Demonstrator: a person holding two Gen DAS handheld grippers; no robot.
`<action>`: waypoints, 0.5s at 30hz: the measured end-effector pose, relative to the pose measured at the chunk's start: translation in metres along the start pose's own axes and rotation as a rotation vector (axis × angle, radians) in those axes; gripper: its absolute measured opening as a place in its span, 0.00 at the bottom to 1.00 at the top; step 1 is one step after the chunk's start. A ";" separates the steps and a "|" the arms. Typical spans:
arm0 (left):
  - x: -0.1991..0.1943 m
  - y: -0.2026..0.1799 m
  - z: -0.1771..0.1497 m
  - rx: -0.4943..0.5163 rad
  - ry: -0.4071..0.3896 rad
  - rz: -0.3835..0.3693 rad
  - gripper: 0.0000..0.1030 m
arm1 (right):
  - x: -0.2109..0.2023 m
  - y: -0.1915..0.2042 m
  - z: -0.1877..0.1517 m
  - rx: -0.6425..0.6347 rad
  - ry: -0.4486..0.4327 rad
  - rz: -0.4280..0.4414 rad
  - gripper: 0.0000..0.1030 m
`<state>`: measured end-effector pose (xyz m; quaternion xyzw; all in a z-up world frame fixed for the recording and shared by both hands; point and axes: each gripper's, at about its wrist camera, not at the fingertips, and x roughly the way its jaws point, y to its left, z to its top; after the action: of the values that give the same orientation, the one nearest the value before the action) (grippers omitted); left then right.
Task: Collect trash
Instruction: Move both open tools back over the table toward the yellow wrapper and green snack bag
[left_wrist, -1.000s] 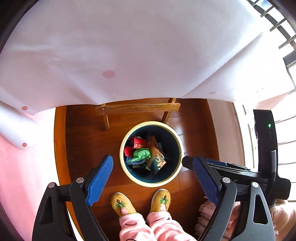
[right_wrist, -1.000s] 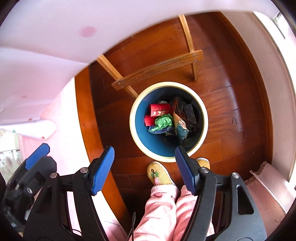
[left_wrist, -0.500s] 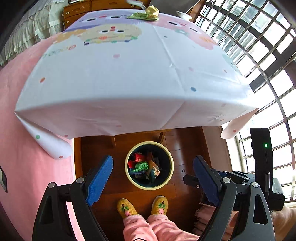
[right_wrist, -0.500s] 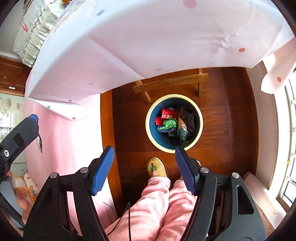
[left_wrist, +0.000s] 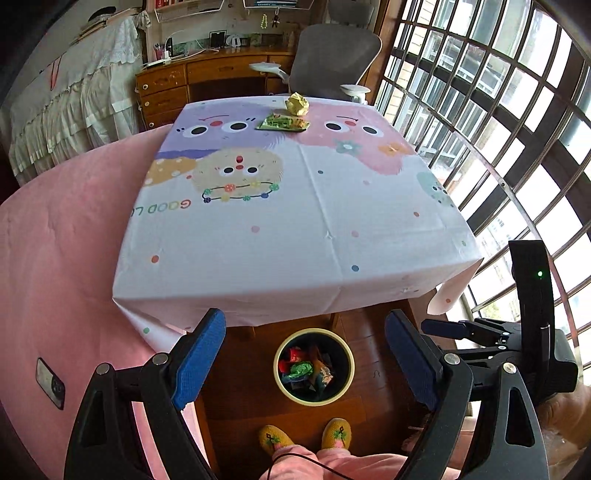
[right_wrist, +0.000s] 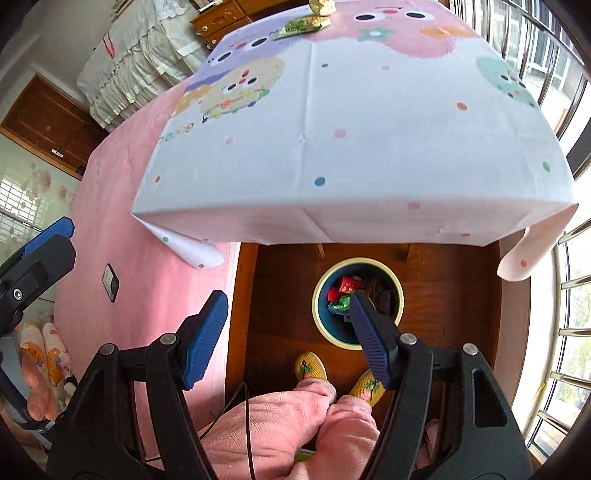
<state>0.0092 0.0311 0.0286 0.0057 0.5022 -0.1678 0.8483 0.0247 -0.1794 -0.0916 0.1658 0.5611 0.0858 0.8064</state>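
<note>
Cartoon-print tablecloth (left_wrist: 295, 221) fills mid-frame; a yellow paper ball (left_wrist: 297, 103) and green wrapper (left_wrist: 282, 122) lie top centre, bin (left_wrist: 314, 363) below, possibly half full; left gripper (left_wrist: 306, 363) and right gripper (right_wrist: 286, 334) both gape empty

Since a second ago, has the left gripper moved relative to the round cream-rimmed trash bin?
Yes. The left gripper has risen away from the trash bin, which now looks smaller; the tabletop's far-edge trash is in view.

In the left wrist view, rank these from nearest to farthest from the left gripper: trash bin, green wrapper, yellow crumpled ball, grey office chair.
From the left gripper:
1. Trash bin, on the floor just below the fingertips.
2. Green wrapper, at the far end of the table.
3. Yellow crumpled ball, right behind the wrapper, only slightly farther.
4. Grey office chair, beyond the table.
</note>
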 end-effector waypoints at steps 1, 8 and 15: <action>-0.006 0.003 0.006 0.003 -0.008 0.004 0.87 | -0.008 0.003 0.007 -0.004 -0.015 0.000 0.64; -0.026 0.028 0.058 0.025 -0.069 0.019 0.87 | -0.047 0.025 0.057 -0.014 -0.129 -0.023 0.64; -0.028 0.061 0.108 0.088 -0.119 0.027 0.87 | -0.057 0.055 0.108 -0.025 -0.221 -0.099 0.64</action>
<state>0.1063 0.0774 0.0963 0.0400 0.4430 -0.1781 0.8778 0.1078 -0.1652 0.0129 0.1361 0.4750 0.0340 0.8687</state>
